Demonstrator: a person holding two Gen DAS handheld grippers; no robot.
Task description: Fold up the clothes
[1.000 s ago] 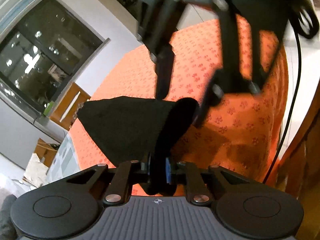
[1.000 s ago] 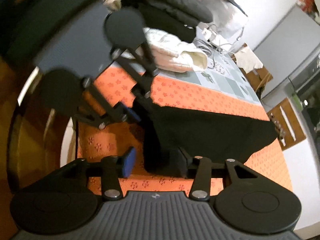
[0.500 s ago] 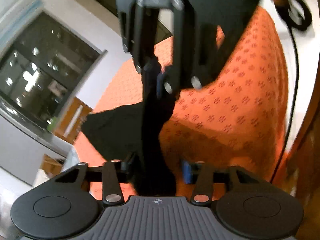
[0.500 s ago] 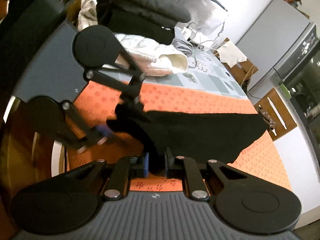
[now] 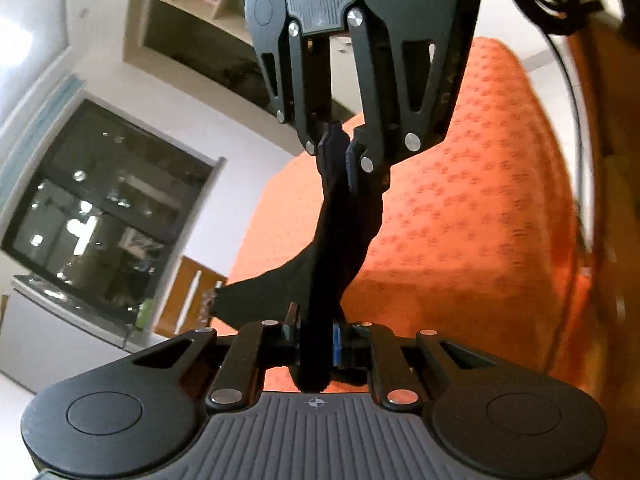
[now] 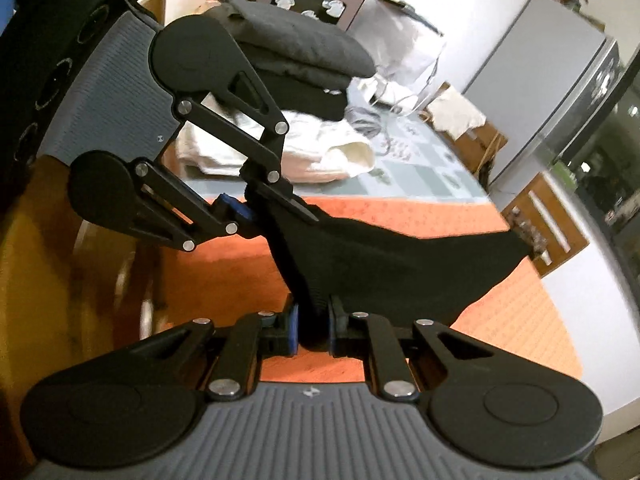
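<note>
The left claw point(image 5: 316, 346) is clamped on one end of the black garment point(image 6: 384, 264), and the right claw point(image 6: 313, 326) is clamped on the edge just beside it. The short stretch between them runs taut. The rest trails toward the far edge of the orange-covered bench point(image 6: 520, 320), so the long axis points away from both claws.

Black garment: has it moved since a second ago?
Yes. The black garment, clamped by both grippers, has risen off the orange cloth, its far end now hanging clear.
</note>
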